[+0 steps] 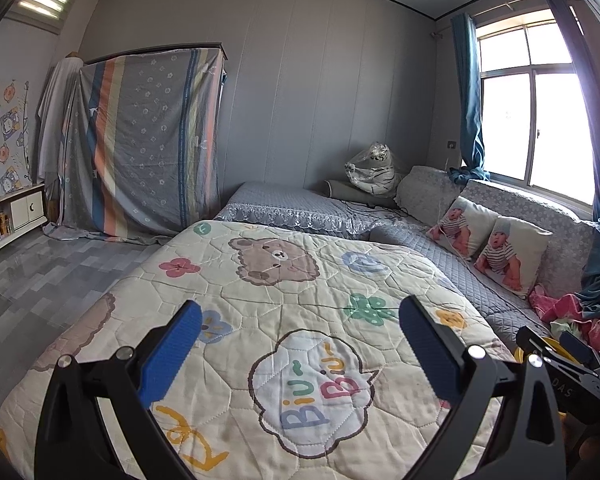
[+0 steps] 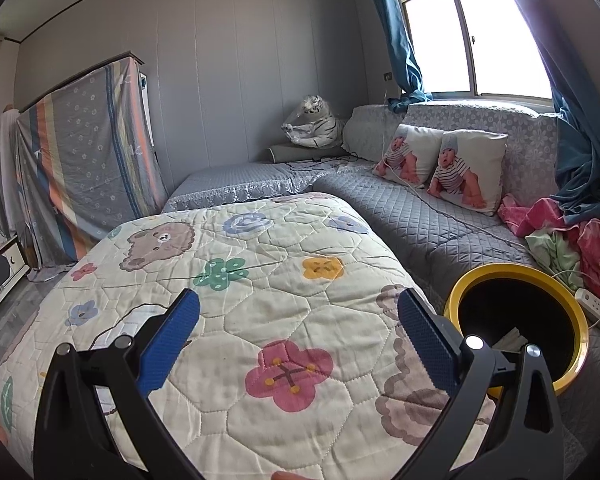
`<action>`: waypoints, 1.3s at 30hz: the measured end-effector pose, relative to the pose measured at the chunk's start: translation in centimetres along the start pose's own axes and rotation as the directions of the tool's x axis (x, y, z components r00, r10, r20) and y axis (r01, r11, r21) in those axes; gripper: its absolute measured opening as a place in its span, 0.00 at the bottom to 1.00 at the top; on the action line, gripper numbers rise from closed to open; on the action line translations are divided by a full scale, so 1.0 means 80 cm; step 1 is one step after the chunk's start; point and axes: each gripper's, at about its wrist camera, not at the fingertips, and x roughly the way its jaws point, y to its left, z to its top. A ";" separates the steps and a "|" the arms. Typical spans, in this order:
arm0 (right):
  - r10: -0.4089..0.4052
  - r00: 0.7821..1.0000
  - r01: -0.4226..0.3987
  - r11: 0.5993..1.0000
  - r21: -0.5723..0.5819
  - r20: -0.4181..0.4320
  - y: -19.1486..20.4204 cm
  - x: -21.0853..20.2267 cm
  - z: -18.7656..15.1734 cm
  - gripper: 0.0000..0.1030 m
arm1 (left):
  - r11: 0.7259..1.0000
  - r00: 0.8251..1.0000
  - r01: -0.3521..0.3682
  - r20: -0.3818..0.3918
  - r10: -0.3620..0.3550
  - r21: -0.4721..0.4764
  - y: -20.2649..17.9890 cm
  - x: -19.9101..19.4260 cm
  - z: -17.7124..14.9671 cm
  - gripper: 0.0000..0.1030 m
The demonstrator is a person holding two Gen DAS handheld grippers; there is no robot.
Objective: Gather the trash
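My left gripper (image 1: 300, 308) is open, its blue pads (image 1: 172, 352) wide apart with nothing between them, above a cream cartoon quilt (image 1: 284, 280). My right gripper (image 2: 299, 298) is also open and holds nothing over the same quilt (image 2: 260, 280). A black trash bin with a yellow rim (image 2: 500, 269) stands just right of the right gripper's right finger, against the quilt's edge. A pale scrap (image 2: 512, 339) lies inside it. A sliver of the bin's rim (image 1: 519, 354) shows in the left wrist view. I see no loose trash on the quilt.
A grey quilted sofa (image 2: 440, 220) with two baby-print pillows (image 2: 466, 172) runs along the window wall. Pink clothes (image 2: 540, 216) and a white power strip (image 2: 596, 312) lie beside the bin. A bagged plush tiger (image 2: 316, 124) sits in the corner. Floor (image 1: 40, 272) lies left.
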 end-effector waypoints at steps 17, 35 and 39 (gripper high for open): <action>-0.004 1.000 0.004 1.000 0.016 -0.018 -0.002 0.005 -0.004 0.92 | 1.000 1.000 0.010 -0.012 -0.010 0.001 -0.005 0.006 -0.007 0.92; -0.007 1.000 0.007 1.000 0.025 -0.030 -0.005 0.011 -0.007 0.92 | 1.000 0.999 0.026 -0.031 -0.025 0.013 -0.009 0.015 -0.010 0.92; -0.005 0.999 0.006 1.000 0.029 -0.037 -0.006 0.013 -0.009 0.92 | 1.000 0.999 0.028 -0.037 -0.028 0.010 -0.008 0.016 -0.010 0.92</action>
